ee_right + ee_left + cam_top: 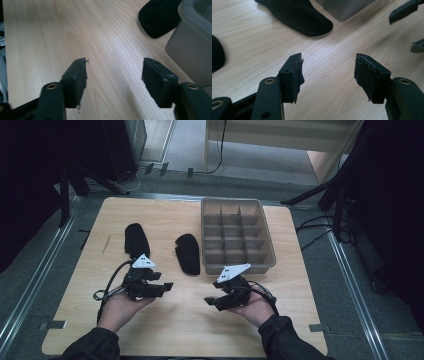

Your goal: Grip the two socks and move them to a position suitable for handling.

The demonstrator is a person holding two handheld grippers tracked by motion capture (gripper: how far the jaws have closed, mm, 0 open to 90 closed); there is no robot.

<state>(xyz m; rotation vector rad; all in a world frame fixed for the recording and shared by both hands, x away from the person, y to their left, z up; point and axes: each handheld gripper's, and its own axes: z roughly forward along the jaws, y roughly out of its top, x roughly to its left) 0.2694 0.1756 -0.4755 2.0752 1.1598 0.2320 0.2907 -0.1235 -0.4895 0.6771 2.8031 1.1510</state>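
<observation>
Black sock [188, 253] lying flat on table [165, 330], just beside grey divided bin [237, 234]. Left claw [164, 287] and right claw [211, 301] hovering near it, both gaping wide, gripping nothing.

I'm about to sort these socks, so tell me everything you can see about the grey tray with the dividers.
The tray is a rectangular grey bin, plastic by the look of it, with a rolled rim and inner dividers making a grid of small compartments, which look empty. It sits upright on the wooden table, at the far right. A black sock lies just left of it, close to its near corner. Neither gripper touches it.
</observation>
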